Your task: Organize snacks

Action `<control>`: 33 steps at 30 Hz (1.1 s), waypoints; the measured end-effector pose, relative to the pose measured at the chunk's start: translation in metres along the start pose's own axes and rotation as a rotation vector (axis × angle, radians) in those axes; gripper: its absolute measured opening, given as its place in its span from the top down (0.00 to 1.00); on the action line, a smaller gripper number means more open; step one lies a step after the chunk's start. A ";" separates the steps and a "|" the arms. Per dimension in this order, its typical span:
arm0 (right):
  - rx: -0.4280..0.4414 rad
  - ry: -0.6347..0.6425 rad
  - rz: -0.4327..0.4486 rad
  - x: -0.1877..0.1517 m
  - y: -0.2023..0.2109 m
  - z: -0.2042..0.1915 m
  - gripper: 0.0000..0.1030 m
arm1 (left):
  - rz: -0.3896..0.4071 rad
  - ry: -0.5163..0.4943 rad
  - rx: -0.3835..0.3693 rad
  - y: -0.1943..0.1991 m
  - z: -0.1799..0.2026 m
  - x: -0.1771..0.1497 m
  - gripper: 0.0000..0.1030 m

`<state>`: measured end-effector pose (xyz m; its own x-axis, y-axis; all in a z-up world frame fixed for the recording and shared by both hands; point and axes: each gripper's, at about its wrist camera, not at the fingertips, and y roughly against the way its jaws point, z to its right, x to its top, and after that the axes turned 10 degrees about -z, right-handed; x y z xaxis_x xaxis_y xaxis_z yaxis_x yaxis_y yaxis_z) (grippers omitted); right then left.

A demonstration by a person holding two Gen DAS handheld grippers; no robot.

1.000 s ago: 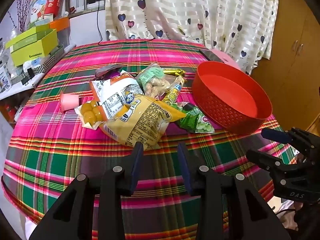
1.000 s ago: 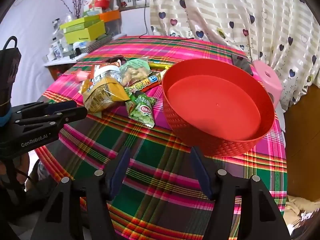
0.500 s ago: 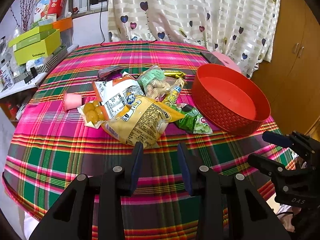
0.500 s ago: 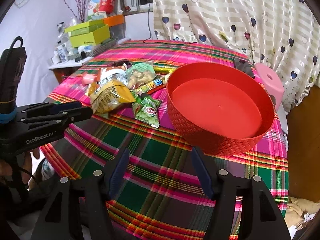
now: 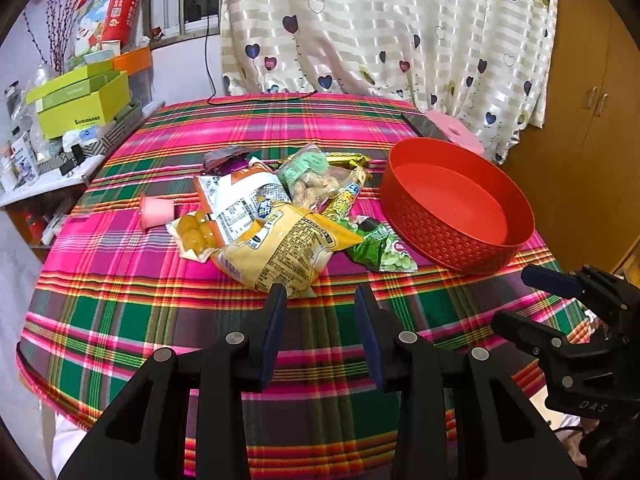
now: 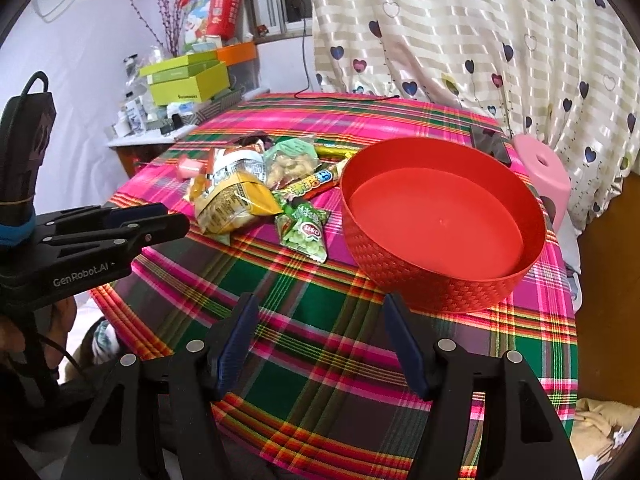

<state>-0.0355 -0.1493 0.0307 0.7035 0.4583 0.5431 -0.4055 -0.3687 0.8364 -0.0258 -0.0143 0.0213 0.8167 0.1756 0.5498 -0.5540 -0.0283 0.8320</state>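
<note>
Claws are hovering empty over the near edge of the table [image 5: 120,312]: the left claw [image 5: 320,304] is standing narrowly parted, just short of the yellow snack bag [image 5: 280,252], while the right claw [image 6: 320,308] is gaping wider, near the front of the red basket [image 6: 472,292]. Beyond them, a heap of snack packets is lying left of the basket, among them a green pea packet [image 6: 306,236] and a pink jelly cup [image 5: 158,214]. The basket is sitting empty. Those bags are looking light, crinkly and slippery; pinching a flat sealed edge probably suits best.
</note>
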 end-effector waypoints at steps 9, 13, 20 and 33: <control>-0.013 -0.005 0.001 -0.003 0.001 -0.003 0.38 | -0.001 0.006 0.002 0.000 -0.001 -0.003 0.64; -0.019 0.001 -0.004 0.000 0.002 -0.004 0.38 | -0.008 0.008 -0.002 -0.001 -0.002 -0.003 0.64; -0.021 0.015 -0.011 0.004 -0.002 -0.006 0.37 | 0.002 0.008 -0.012 -0.001 -0.003 -0.005 0.64; -0.026 0.064 0.000 0.011 -0.008 -0.012 0.37 | -0.004 0.024 -0.025 -0.007 -0.009 -0.004 0.64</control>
<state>-0.0320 -0.1320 0.0310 0.6651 0.5098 0.5457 -0.4207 -0.3480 0.8378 -0.0267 -0.0064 0.0120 0.8149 0.1993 0.5443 -0.5549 -0.0033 0.8319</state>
